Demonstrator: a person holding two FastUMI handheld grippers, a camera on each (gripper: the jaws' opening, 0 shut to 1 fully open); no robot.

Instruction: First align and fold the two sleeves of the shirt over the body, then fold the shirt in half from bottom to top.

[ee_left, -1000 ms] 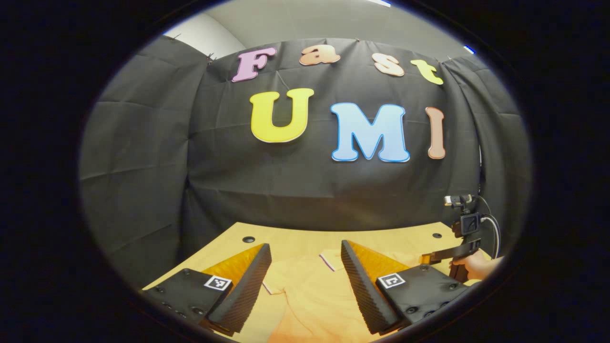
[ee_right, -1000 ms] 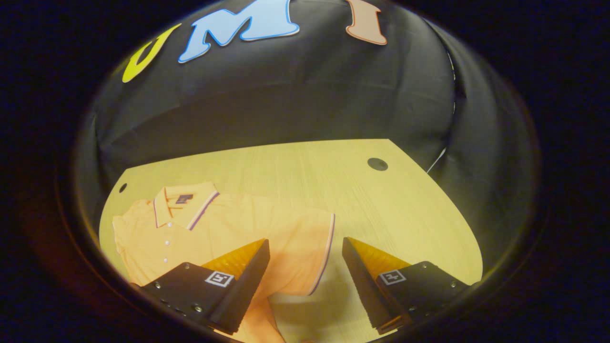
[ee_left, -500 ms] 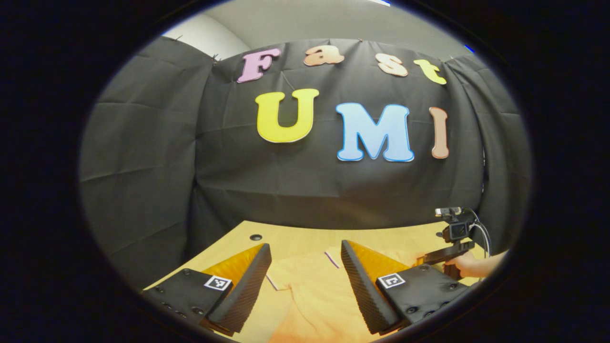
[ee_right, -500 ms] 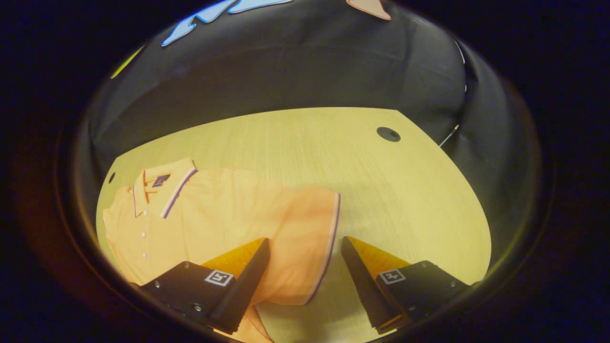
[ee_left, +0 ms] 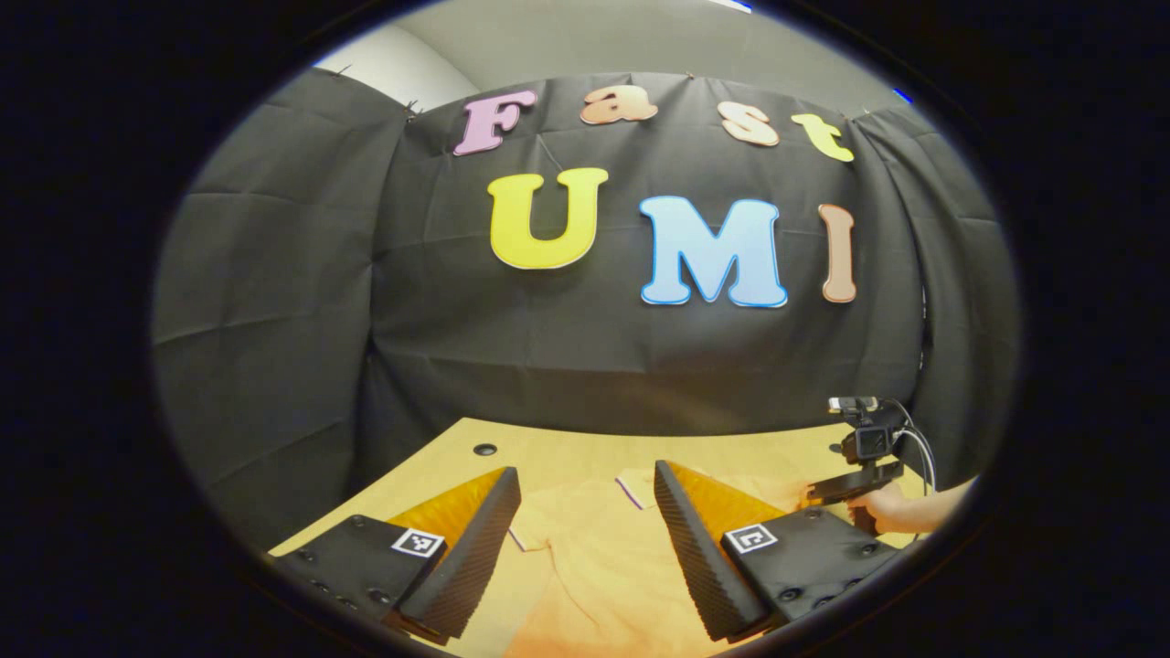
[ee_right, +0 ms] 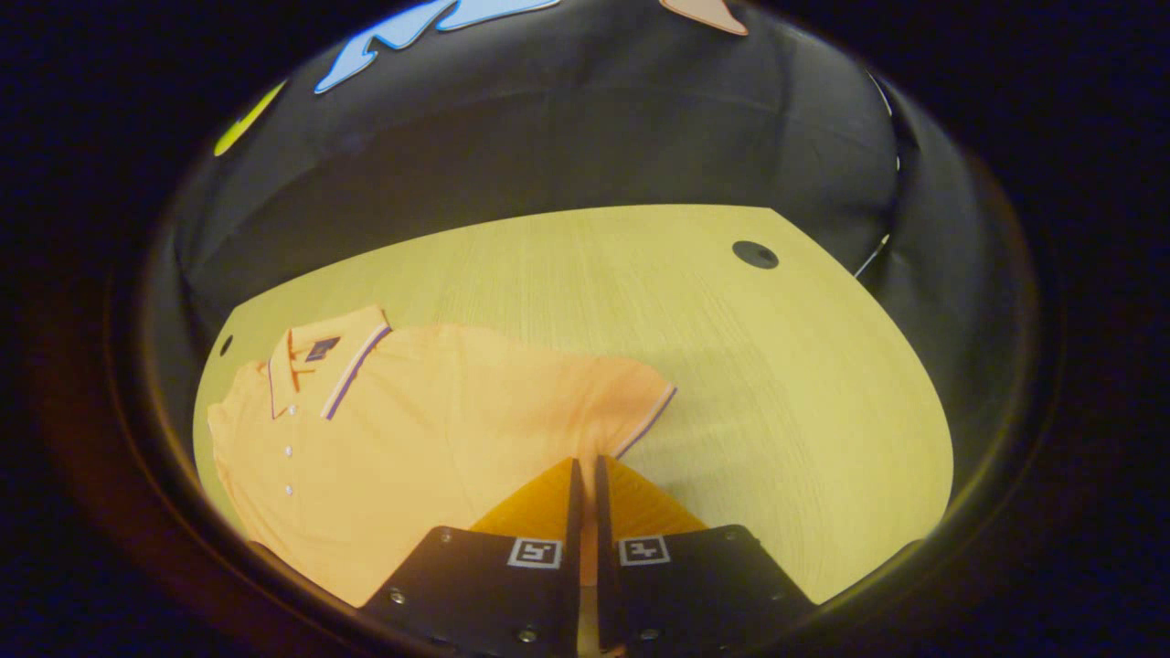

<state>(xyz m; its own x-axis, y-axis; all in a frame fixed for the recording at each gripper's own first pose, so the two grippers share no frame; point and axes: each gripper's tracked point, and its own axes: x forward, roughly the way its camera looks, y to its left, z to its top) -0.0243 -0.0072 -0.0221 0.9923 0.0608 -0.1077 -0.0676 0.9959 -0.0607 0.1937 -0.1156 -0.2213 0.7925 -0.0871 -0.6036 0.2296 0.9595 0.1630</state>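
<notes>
Jaws: left gripper was spread wide, nothing between the fingers, hovering above the orange shirt at bottom centre of the left gripper view. Right gripper had jaws pressed nearly together, pinching the sleeve near its striped cuff, lower centre of the right gripper view.

Left to right in the left gripper view: black cloth wall, a round hole in the wooden table at lower left, shirt fabric w/ collar edge btwn the fingers, then the other gripper at lower right, held by a hand, w/ a small camera and cable on top.

Left to right in the right gripper view: shirt lay flat at left of frame, collar at upper left, button placket below it; sleeve stretched toward centre; bare table to the right; a dark round hole at upper right. Nothing lay on the shirt body.
</notes>
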